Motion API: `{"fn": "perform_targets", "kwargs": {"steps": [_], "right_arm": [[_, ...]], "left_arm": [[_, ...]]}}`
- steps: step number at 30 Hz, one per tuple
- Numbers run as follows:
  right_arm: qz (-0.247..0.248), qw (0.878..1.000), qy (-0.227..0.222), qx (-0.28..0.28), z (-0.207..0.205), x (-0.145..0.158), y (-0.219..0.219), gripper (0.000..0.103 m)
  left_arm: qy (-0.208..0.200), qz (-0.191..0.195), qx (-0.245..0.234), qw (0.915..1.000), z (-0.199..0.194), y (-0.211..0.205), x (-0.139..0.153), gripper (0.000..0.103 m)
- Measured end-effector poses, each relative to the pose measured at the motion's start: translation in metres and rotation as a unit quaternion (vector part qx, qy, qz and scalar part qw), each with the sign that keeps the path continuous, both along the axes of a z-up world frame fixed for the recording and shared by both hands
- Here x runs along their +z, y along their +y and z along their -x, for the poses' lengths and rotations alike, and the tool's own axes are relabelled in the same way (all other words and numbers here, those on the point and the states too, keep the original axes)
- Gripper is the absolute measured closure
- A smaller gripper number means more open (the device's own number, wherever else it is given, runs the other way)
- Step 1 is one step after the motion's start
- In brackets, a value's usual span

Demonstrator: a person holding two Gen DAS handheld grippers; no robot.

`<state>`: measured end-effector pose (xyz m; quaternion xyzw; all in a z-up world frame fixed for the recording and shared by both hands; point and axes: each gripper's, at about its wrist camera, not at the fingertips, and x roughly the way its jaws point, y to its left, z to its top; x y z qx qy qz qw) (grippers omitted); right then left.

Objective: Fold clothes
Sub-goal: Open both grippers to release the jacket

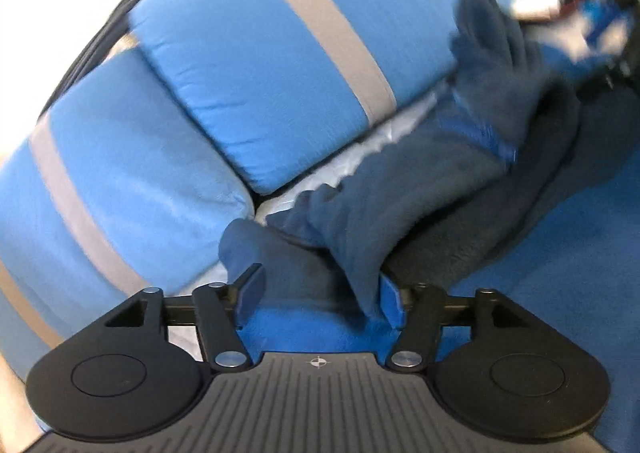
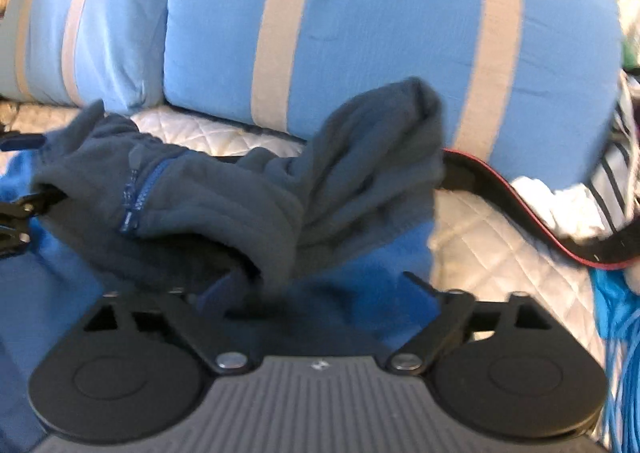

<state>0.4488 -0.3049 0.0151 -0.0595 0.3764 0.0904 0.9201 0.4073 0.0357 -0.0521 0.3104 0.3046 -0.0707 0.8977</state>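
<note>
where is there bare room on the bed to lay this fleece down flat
The freest patch is the blue cover in front of the dark fleece. A narrower strip of white quilt lies between the fleece and the black strap. The striped pillows crowd the back; clothes pile at the right edge.

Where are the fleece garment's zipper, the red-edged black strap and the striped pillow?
zipper (image 2: pixel 134 189): right wrist view, blue teeth.
red-edged black strap (image 2: pixel 520 201): right wrist view, mid-length.
striped pillow (image 2: pixel 380 25): right wrist view, blue panel.
</note>
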Motion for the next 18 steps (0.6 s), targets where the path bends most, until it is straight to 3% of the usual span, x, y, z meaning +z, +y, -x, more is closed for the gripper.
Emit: {"fn": "perform_targets", "kwargs": {"steps": [1,5,8,11,13,18], "right_arm": [[-0.008,1.0,-0.002,-0.001,0.005,0.005,-0.008,0.006],[-0.029,0.999,-0.013,-0.006,0.021,0.025,-0.04,0.003],[-0.033,0.999,-0.019,-0.006,0.023,0.034,-0.059,0.002],[-0.034,0.999,-0.027,-0.007,0.013,0.037,-0.073,0.002],[-0.048,0.999,-0.026,0.0,0.001,0.035,-0.08,0.002],[-0.111,0.994,0.003,0.008,-0.044,0.015,-0.093,0.003]], "left_arm": [[0.001,0.024,0.004,0.9997,0.002,0.009,0.011,0.037],[-0.015,0.103,0.057,0.9929,-0.006,0.053,0.049,0.037],[-0.01,0.185,0.093,0.9784,-0.024,0.091,0.067,0.036],[0.005,0.263,0.125,0.9567,-0.045,0.128,0.081,0.036],[0.034,0.312,0.13,0.9406,-0.064,0.145,0.075,0.036],[0.096,0.34,0.16,0.9218,-0.111,0.16,0.038,0.036]]}}
